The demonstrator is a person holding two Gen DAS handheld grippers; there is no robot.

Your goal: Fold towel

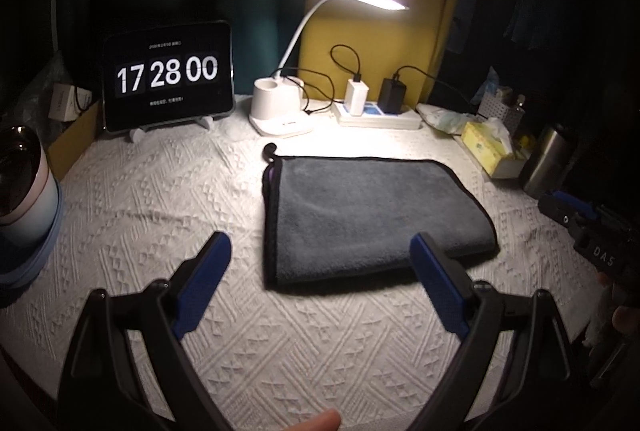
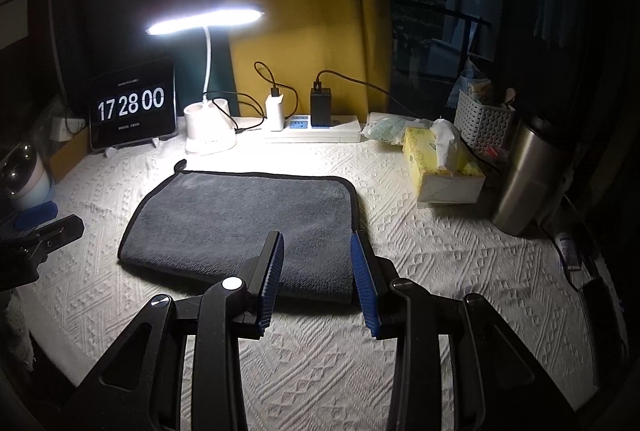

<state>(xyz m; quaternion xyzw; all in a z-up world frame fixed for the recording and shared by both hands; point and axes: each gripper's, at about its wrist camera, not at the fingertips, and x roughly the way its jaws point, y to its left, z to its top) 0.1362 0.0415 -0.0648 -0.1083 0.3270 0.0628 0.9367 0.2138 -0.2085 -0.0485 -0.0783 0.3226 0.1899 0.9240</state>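
Two grippers above a white textured cloth [image 2: 400, 191], left gripper [image 1: 320, 251] spread wide and empty, right gripper [image 2: 317, 243] part-open, empty, grey towel [image 2: 240, 219] apparently folded, lying flat

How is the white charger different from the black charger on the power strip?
The white charger is smaller and sits toward the strip's left end, near the lamp base; the black charger is bulkier and sits nearer the middle. They share this: both stand plugged into the power strip, each with a black cable in its top.
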